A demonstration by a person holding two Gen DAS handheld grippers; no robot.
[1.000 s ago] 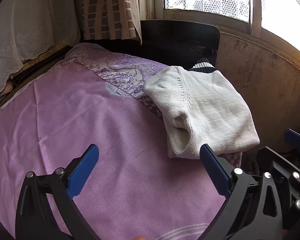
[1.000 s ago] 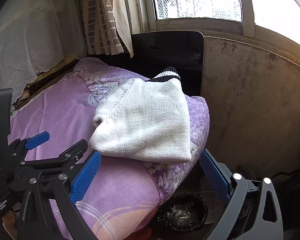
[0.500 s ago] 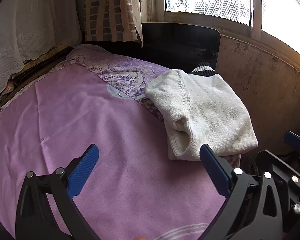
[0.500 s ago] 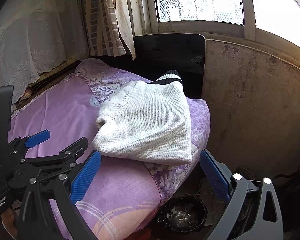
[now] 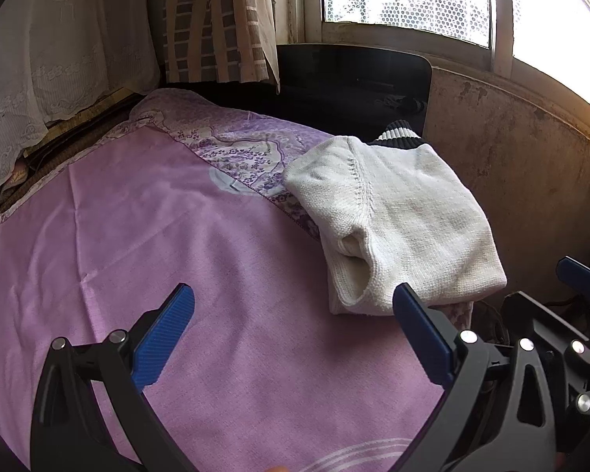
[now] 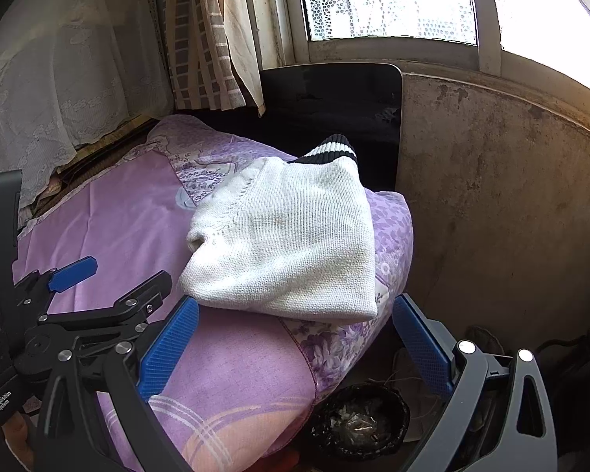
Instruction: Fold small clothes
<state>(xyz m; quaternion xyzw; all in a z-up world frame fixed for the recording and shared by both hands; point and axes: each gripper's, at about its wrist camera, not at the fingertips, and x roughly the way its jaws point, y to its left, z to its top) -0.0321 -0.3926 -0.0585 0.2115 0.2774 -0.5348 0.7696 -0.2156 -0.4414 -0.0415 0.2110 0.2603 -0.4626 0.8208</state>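
While both views have shifted only slightly against the earlier frames — the sweater sits a touch lower in each — nothing on the bed has changed place.

Item: white knit sweater (image 5: 397,220), folded into a compact bundle, a black-and-white striped cuff showing at its far edge; a rolled opening faces the lower centre of the left wrist view. Location: right of centre in that view, centre of the right wrist view (image 6: 291,244), lying on the floral border of the purple bedspread (image 5: 145,244) at the bed's corner, near the stained wall (image 6: 503,196).

Left gripper (image 5: 291,338): jaws spread wide, nothing between them, above the plain bedspread in the lower frame, its right finger just short of the sweater's near edge.

Right gripper (image 6: 295,346): likewise wide and empty, lower frame, straddling the bed corner below the sweater.

Background: window (image 5: 409,0), patterned curtain (image 5: 216,19), dark panel (image 6: 334,106) — upper frame.
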